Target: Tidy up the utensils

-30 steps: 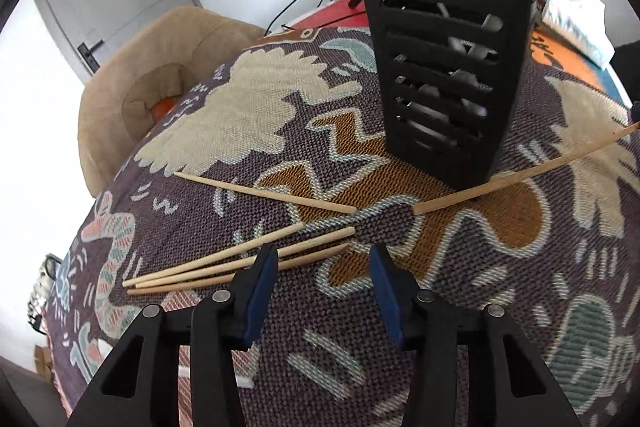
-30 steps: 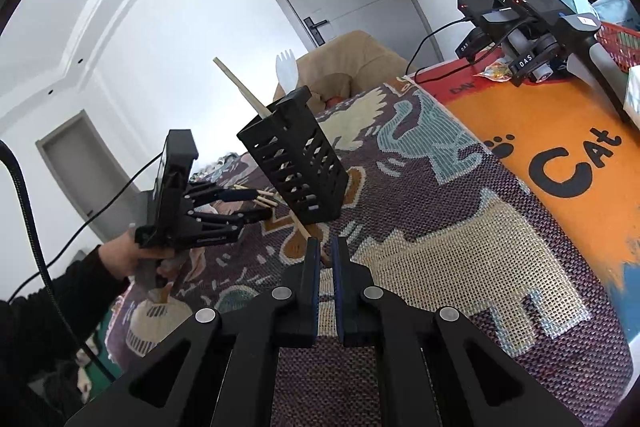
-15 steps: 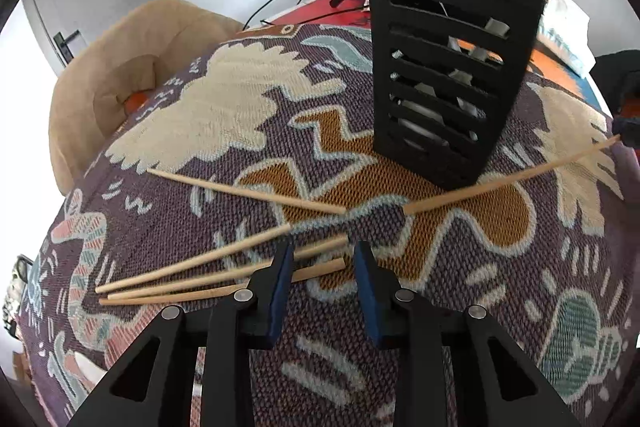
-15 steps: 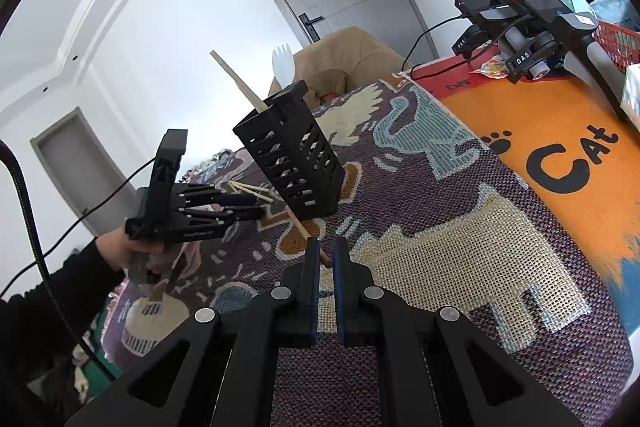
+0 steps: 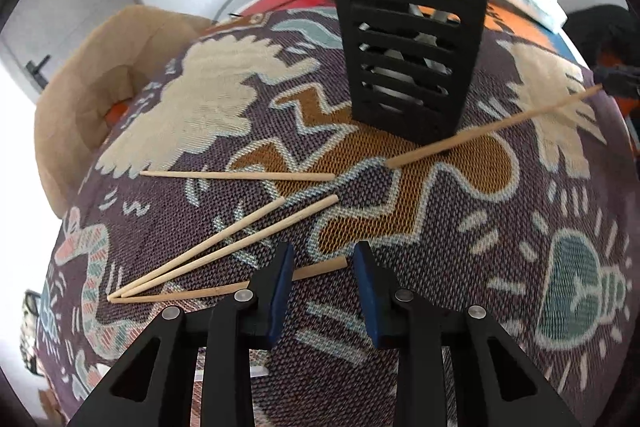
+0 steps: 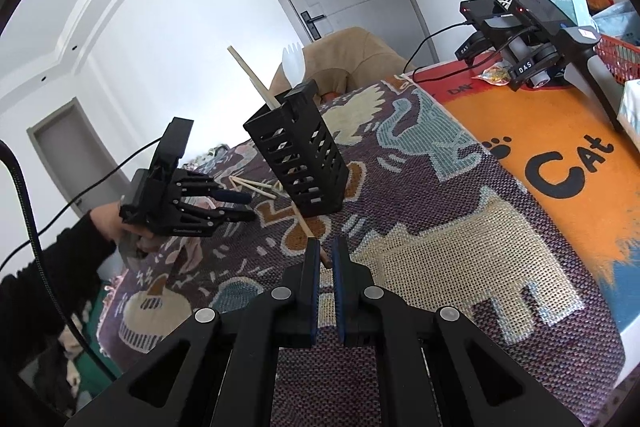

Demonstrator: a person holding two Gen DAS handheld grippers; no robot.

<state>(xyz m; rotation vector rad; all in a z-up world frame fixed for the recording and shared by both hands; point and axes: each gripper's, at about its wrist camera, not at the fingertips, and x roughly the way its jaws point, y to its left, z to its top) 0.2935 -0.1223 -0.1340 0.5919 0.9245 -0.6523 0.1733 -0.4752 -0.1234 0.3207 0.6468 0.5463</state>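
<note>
While several chopsticks lie loose on the patterned cloth (image 5: pixel 520 267), the step in hand is judged to be gathering them for the black slotted holder (image 5: pixel 408 39), which stands upright on the cloth and already carries a chopstick and a white plastic fork (image 6: pixel 293 61).

Left gripper (image 5: pixel 322 267): jaws part open, tilted down over the cloth. The thick end of the nearest chopstick (image 5: pixel 320 269) sits between the blue pads. It passes close against the left pad; the right pad stands clear of it. No grip is made. Two more chopsticks (image 5: pixel 240 239) lie just beyond, fanning from a shared point, and a fourth (image 5: pixel 240 175) lies apart nearer the holder.

Right gripper (image 6: pixel 325 255): jaws nearly shut, clamped on the tip of a long chopstick (image 5: pixel 492 125) whose other end rests on the cloth at the foot of the holder.

Next move, as judged: the left jaws must close squarely on the chopstick end, then lift it without dragging the neighbours. The right must raise its chopstick, stand it upright and drop it into the holder's open top. Risk: a thin stick pivots in a tip hold.
</note>
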